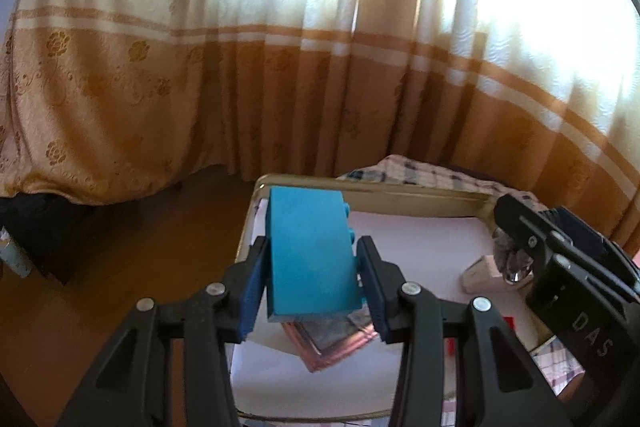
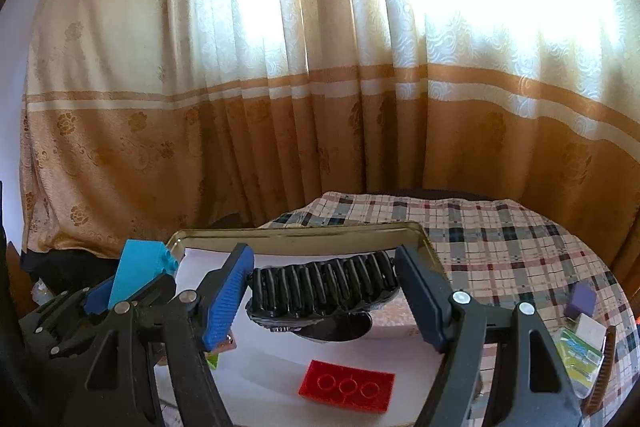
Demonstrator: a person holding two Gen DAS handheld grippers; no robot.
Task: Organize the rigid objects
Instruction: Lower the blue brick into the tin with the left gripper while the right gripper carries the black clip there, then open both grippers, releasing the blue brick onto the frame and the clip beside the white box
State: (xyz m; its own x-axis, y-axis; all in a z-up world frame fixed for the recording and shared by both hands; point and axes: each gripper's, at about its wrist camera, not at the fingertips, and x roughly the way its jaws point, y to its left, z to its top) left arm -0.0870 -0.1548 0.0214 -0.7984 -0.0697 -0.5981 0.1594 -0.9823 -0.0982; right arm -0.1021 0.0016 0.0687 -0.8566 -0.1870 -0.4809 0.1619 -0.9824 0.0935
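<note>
Two handheld grippers work above a gold-rimmed tray (image 2: 304, 229) lined with white paper, which rests on a round table under a plaid cloth (image 2: 500, 247), with a cream and tan curtain (image 2: 280, 87) behind. Left gripper (image 1: 314, 281): pads closed against both sides of a blue toy brick (image 1: 308, 255), held lifted and tilted above the tray's left part; a pink-framed card (image 1: 332, 341) lies on the paper directly beneath. Right gripper (image 2: 324, 295): fingers set wide, clamped on the two ends of a black ribbed hair claw (image 2: 324, 287), raised above the tray's centre. Red toy brick (image 2: 347, 390): flat on the paper, underside up, near the front edge. Small purple block (image 2: 582, 298): on the cloth, right of the tray, well apart
</note>
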